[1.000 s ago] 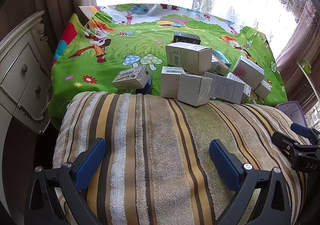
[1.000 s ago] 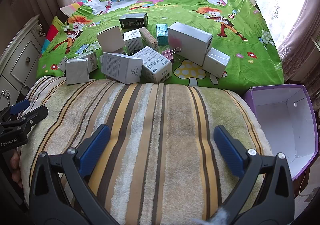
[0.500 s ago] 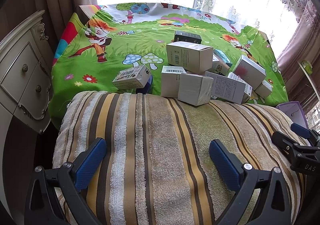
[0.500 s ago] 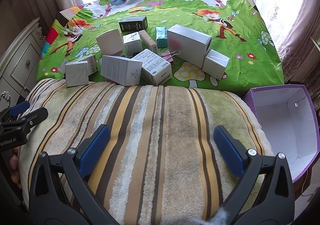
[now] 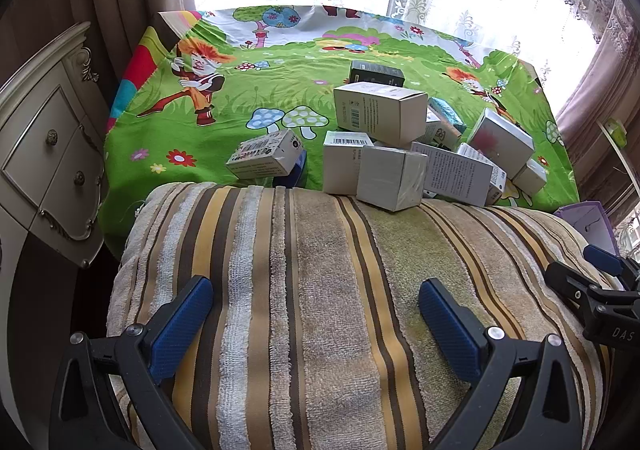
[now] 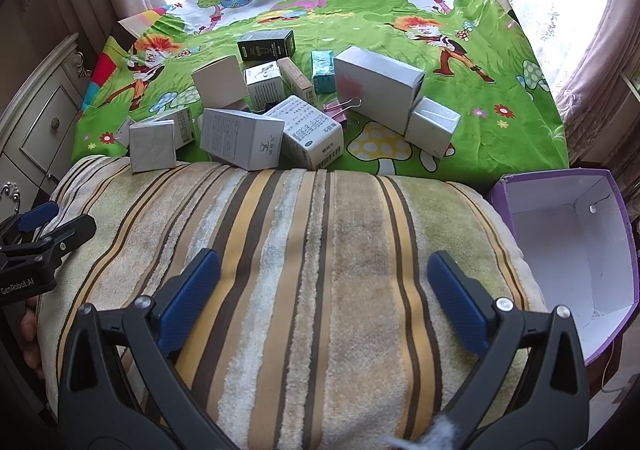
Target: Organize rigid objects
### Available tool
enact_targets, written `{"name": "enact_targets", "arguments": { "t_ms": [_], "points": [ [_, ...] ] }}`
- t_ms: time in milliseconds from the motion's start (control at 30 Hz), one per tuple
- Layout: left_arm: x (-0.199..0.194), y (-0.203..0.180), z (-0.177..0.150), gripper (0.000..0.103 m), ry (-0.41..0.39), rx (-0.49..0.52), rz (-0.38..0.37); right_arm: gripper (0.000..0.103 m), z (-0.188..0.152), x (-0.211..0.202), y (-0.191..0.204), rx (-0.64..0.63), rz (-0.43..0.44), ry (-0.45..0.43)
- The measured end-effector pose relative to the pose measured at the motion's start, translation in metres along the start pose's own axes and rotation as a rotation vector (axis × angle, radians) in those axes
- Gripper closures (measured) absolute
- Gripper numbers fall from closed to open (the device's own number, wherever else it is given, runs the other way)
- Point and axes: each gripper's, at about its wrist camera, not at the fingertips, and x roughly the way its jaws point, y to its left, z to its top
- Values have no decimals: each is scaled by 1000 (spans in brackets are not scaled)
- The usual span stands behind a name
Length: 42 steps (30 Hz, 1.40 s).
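- Change since earlier frames: none seen; both grippers stay over the striped towel [image 6: 320, 250].
- Left gripper [image 5: 316, 310]: fingers apart, holding nothing.
- Right gripper [image 6: 324, 282]: fingers apart, holding nothing.
- Small boxes [image 6: 240, 138]: clustered on the green cartoon cloth [image 6: 480, 50], beyond the towel.
- Purple box [image 6: 572, 250]: right of the towel, open, white interior, no contents visible.

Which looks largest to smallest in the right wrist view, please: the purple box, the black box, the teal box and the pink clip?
1. Purple box, though it is nearest the camera.
2. Black box.
3. Teal box, nearly alike.
4. Pink clip.
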Motion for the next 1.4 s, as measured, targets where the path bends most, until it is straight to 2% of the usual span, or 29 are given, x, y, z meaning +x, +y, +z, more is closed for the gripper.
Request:
{"name": "enact_targets", "arguments": {
  "t_ms": [167, 300, 433, 567, 733, 867, 1000, 1300, 1400],
  "points": [
    [0, 0, 0, 0, 0, 0, 0, 0, 5, 1, -7, -23, 65, 47],
    [0, 1, 0, 0, -3, -3, -5, 0, 5, 1, -11, -23, 100, 47],
    [-6, 7, 1, 0, -25, -39, -39, 0, 5, 0, -13, -59, 132, 20],
    [-10, 17, 4, 0, -32, -87, -96, 0, 8, -2, -25, -7, 189, 6],
    [-8, 31, 17, 0, -32, -111, -140, 0, 17, 0, -30, -16, 179, 50],
    [3, 43, 34, 5, -11, -109, -154, 0, 22, 0, -38, 3, 215, 61],
    [25, 63, 59, 6, 36, -126, -217, 0, 30, -1, -48, 8, 204, 60],
    [85, 82, 101, 6, 175, -26, -326, 0, 61, -4, -86, -29, 113, -13],
    [97, 82, 108, 6, 197, 1, -326, 0, 69, 3, -96, -58, 99, -13]
  ]
}}
